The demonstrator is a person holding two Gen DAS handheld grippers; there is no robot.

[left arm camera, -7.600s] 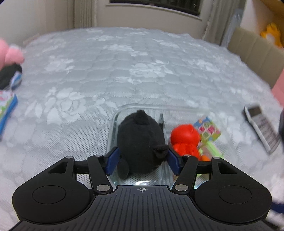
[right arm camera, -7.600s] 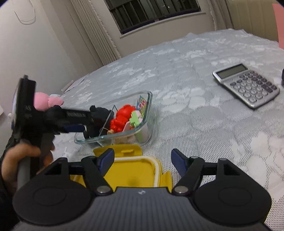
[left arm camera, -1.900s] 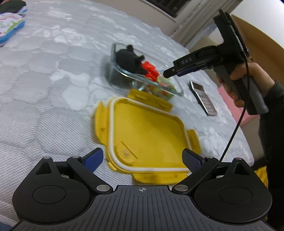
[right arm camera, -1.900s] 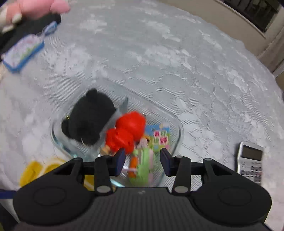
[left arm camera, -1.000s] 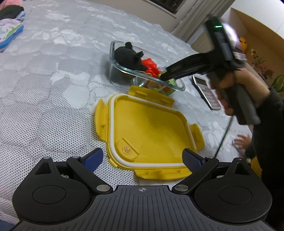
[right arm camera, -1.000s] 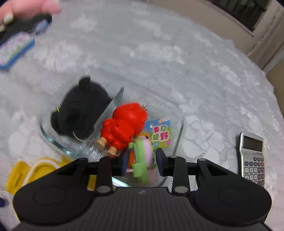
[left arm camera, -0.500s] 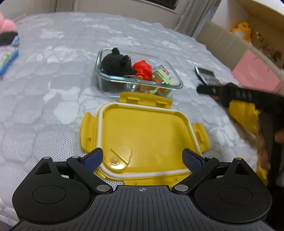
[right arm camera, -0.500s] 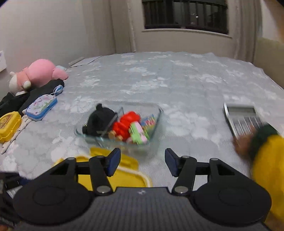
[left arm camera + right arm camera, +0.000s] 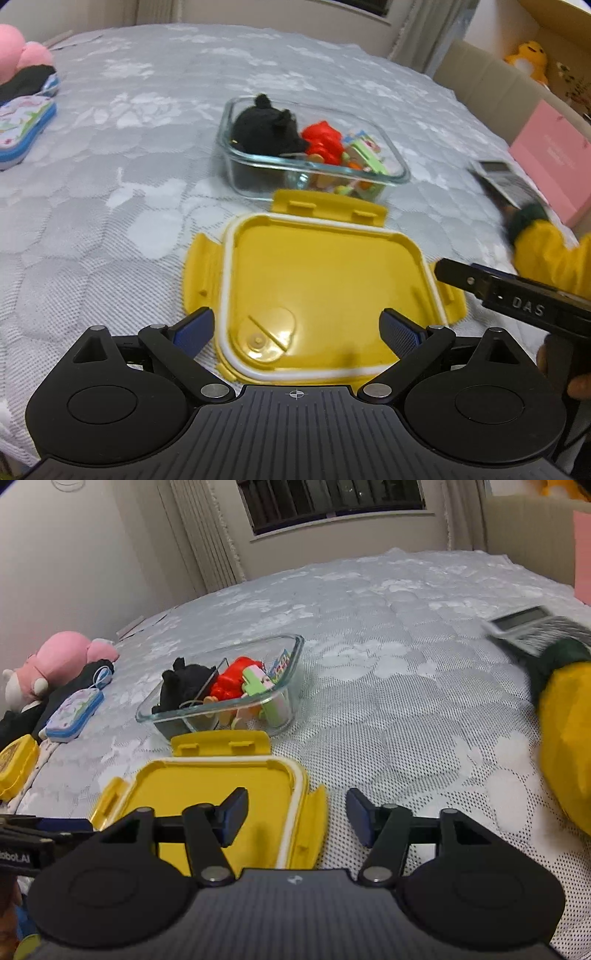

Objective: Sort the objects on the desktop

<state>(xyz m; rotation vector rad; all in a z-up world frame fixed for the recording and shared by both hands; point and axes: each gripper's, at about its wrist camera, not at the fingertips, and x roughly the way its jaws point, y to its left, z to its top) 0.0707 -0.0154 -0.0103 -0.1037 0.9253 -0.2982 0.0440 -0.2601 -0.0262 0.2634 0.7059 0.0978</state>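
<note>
A glass box [image 9: 400, 177] holds a black plush [image 9: 264, 129], a red figure [image 9: 323, 142] and a green-and-pink toy [image 9: 255, 679]. Its yellow lid [image 9: 321, 284] lies upside down on the near side of it. My left gripper [image 9: 295, 330] is open above the lid's near edge, with nothing pressed between the fingers. My right gripper [image 9: 297, 819] is open with its jaws still opening. It hovers over the lid's [image 9: 207, 790] right rim and grips nothing.
A hand in a yellow sleeve [image 9: 565, 731] is at the blurred calculator [image 9: 532, 627] on the right. A pink plush [image 9: 62, 657], a blue case [image 9: 74, 709] and a small yellow box [image 9: 14, 764] lie at the left. A pink box [image 9: 546, 158] stands at the far right.
My right gripper let go of the green-and-pink toy in the glass box, drew back to the lid's right side and widened. A yellow-sleeved hand came to the calculator.
</note>
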